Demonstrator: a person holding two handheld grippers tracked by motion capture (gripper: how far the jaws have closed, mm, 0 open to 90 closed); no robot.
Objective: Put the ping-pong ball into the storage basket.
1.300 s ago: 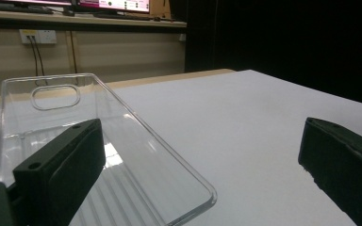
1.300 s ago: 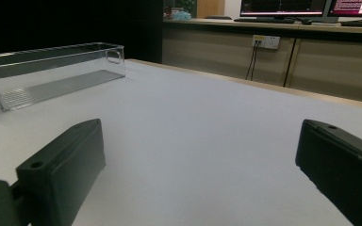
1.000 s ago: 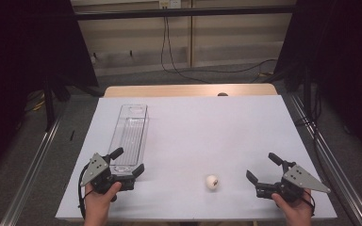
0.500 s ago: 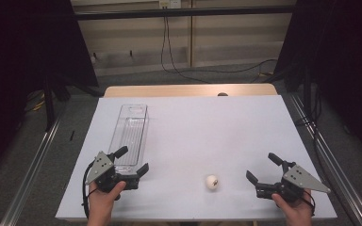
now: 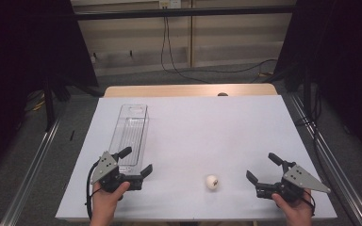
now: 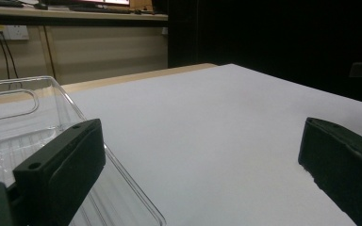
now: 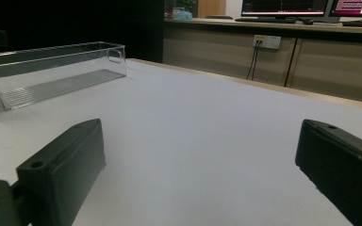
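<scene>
The left gripper (image 5: 135, 163) has edged nearer; both grippers' jaws gape, empty. The ball (image 5: 211, 181) sits near-centre on the worktop (image 5: 217, 127); a glancing right gripper (image 5: 263, 169) could roll it.

The black two-jaw left gripper (image 5: 135, 161) with its grey three-cornered plate sat low at the near left, held in the person's left hand (image 5: 107, 197), fingers (image 6: 61, 167) spread wide. The matching right gripper (image 5: 263, 167), gripped by the right hand (image 5: 293, 209) at the near right, gaped likewise.
</scene>
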